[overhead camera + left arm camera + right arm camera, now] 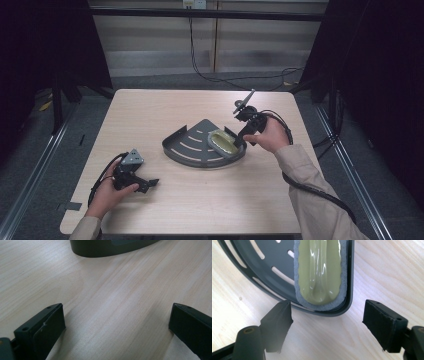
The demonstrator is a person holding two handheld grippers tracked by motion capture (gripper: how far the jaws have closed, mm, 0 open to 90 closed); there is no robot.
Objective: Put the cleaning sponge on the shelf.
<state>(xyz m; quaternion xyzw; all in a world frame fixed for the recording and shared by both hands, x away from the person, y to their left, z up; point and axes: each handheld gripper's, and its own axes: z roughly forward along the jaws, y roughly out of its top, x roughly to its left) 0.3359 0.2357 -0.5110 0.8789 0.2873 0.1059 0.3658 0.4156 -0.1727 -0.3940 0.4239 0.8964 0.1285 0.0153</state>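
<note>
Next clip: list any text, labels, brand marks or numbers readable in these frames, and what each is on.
None can be read.
The dark tray has plain slots, no marking.
The green brush in it has no label.
The left gripper and right gripper carry no readable print.
The white fitting on the back wall is too small to tell.

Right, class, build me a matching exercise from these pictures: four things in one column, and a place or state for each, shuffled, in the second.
Column one:
1. left gripper
2. right gripper
3. green sponge
4. corner tray

Column two:
A. lying inside the tray, against its straight wall
B. dark grey, slotted, at mid-table
C. open over bare wood, near the table's front left
D. open, at the tray's right corner

Pairs: 1-C, 2-D, 3-A, 4-B
</note>
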